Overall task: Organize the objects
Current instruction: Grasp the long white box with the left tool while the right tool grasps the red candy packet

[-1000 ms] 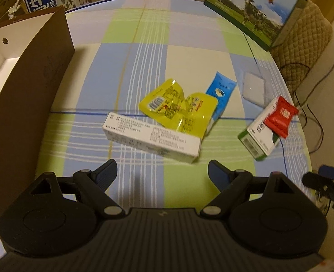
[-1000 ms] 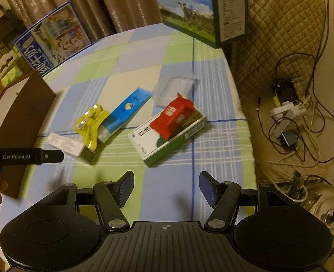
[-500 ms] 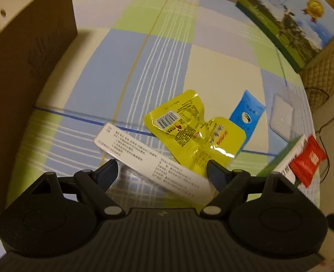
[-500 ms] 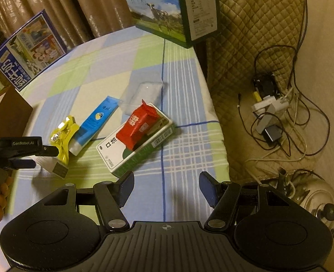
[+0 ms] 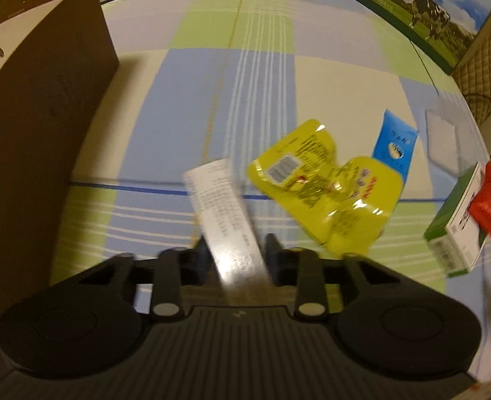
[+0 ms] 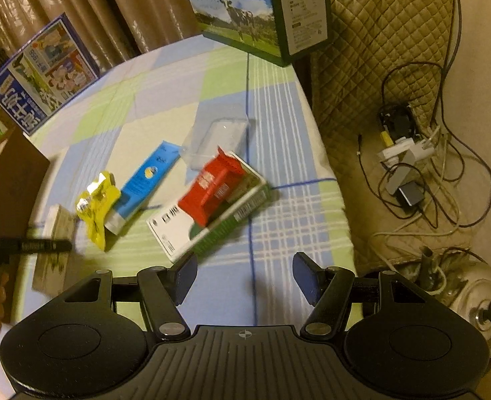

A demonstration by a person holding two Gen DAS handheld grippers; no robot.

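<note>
The left hand-held gripper is clenched on the long white box, its jaws pressing both long sides near the box's near end; the far end points away over the checked table. Just right of the box lies the yellow pouch, overlapping the blue sachet. Farther right a red packet rests on the green-and-white box, with a clear plastic case just beyond it. A brown cardboard box stands at the left. The right hand-held gripper hovers released over the table's near edge, nothing between its jaws.
</note>
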